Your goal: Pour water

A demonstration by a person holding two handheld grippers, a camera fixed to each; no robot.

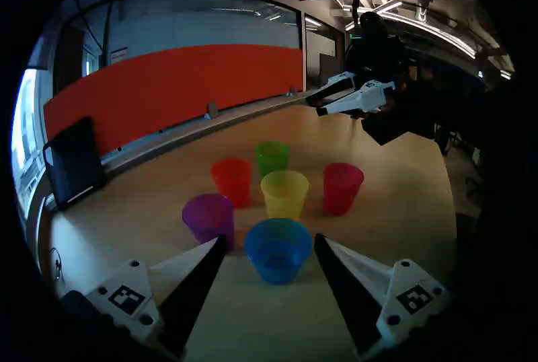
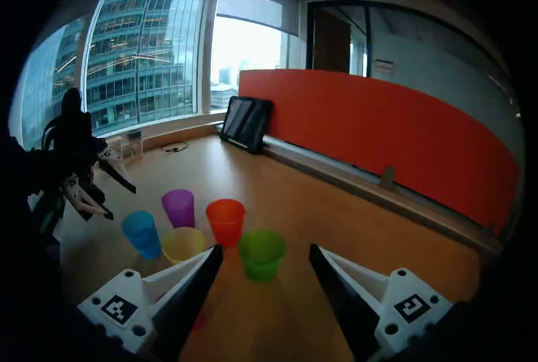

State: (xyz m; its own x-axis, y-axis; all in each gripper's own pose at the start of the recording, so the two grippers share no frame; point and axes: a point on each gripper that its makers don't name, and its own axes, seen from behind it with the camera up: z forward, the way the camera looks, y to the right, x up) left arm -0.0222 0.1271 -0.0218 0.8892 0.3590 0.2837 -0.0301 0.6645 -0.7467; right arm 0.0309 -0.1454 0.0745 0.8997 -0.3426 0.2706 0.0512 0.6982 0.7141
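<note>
Translucent plastic cups stand upright in a tight cluster on the pale wooden surface (image 1: 403,207): blue cup (image 1: 278,251), purple cup (image 1: 209,217), orange cup (image 1: 231,180), green cup (image 1: 272,157), yellow cup (image 1: 284,192), red cup (image 1: 341,187). The left claw (image 1: 269,237), spread wide and empty, frames the blue cup without touching it. The right claw (image 2: 264,247), likewise spread and empty, faces the green cup.

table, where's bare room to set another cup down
The table is bare between the tablet and the purple cup, and between the green cup and the orange partition. It is crowded among the six cups, which stand close together.
</note>
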